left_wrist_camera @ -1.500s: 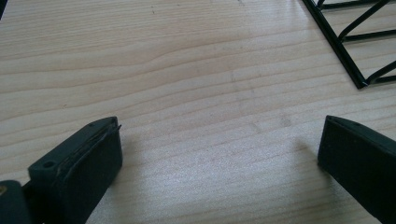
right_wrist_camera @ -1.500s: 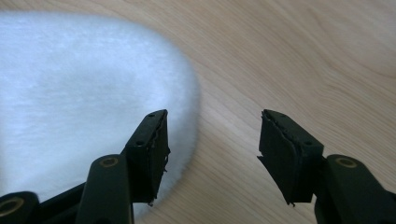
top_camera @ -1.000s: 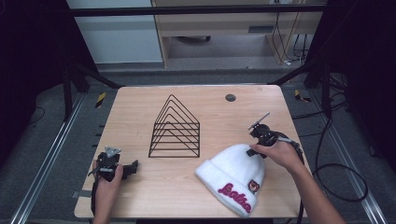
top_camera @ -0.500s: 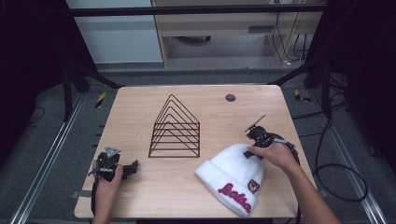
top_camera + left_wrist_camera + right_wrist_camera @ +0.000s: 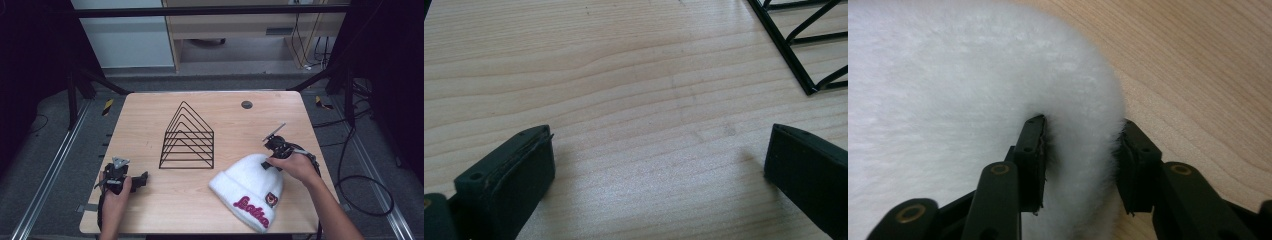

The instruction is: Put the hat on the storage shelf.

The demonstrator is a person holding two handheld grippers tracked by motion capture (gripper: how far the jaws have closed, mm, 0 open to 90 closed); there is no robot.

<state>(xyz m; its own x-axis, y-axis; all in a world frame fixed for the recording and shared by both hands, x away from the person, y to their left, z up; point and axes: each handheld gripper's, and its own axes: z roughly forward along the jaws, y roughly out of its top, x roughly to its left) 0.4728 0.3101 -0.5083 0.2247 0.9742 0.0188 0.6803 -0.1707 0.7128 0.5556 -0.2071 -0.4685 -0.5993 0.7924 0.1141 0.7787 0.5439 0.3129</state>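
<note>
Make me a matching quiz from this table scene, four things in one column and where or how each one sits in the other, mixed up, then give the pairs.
Things:
1. white beanie
2. black wire rack
3. left claw
4. right claw

States:
A. open over bare wood
B. stands at the table's middle
C. pinching a fold of fuzzy fabric
D. lies at the near right, red lettering on its cuff

Pairs: 1-D, 2-B, 3-A, 4-C
</note>
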